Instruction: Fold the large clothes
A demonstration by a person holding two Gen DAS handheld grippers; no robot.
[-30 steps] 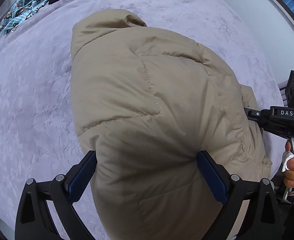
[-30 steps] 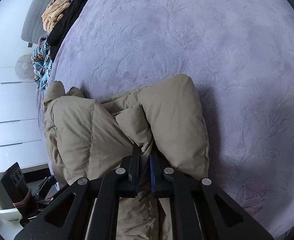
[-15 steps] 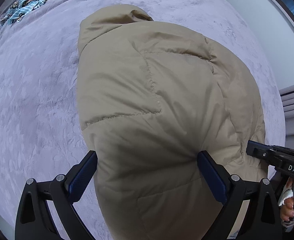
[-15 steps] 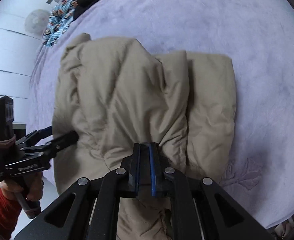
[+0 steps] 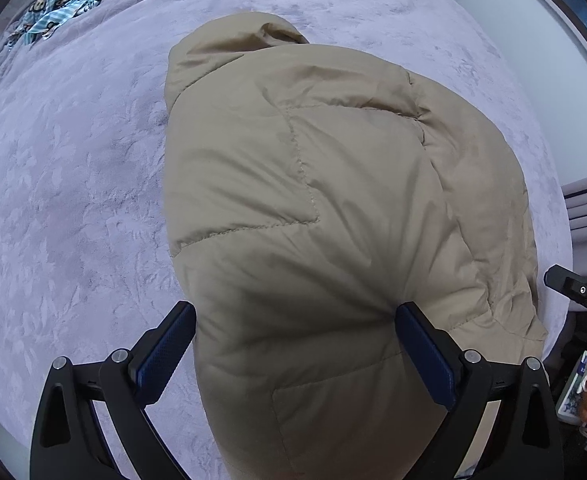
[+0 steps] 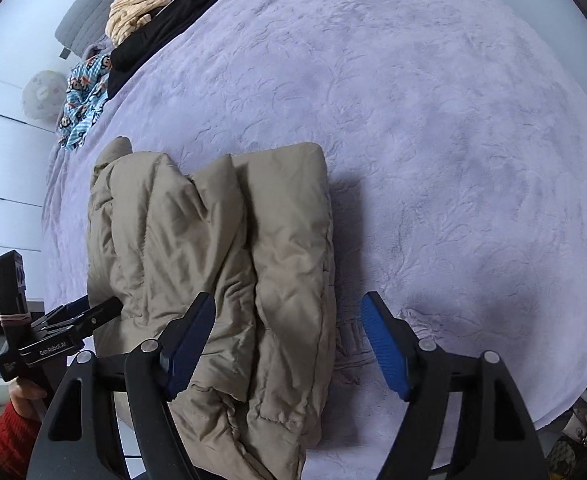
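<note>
A beige padded jacket [image 5: 333, 208] lies folded into a long bundle on the lilac bed cover [image 5: 61, 200]. My left gripper [image 5: 293, 344] is open, its blue pads on either side of the jacket's near end. In the right wrist view the jacket [image 6: 221, 264] lies in folded layers near the bed's edge. My right gripper [image 6: 287, 344] is open and empty, just above the jacket's near end. The left gripper also shows in the right wrist view [image 6: 89, 312], at the jacket's left side. The right gripper's tip also shows in the left wrist view [image 5: 573, 288].
Other clothes lie at the far end of the bed: a blue patterned garment [image 6: 83, 96], a black one [image 6: 165, 36] and a tan one [image 6: 141, 12]. White drawers [image 6: 1, 200] stand beyond the bed's left edge. The lilac cover [image 6: 453, 160] stretches to the right of the jacket.
My right gripper has let go of the jacket and opened wide, drawing back from it. The folded layer now rests on the bundle. My left gripper stays open around the near end.
</note>
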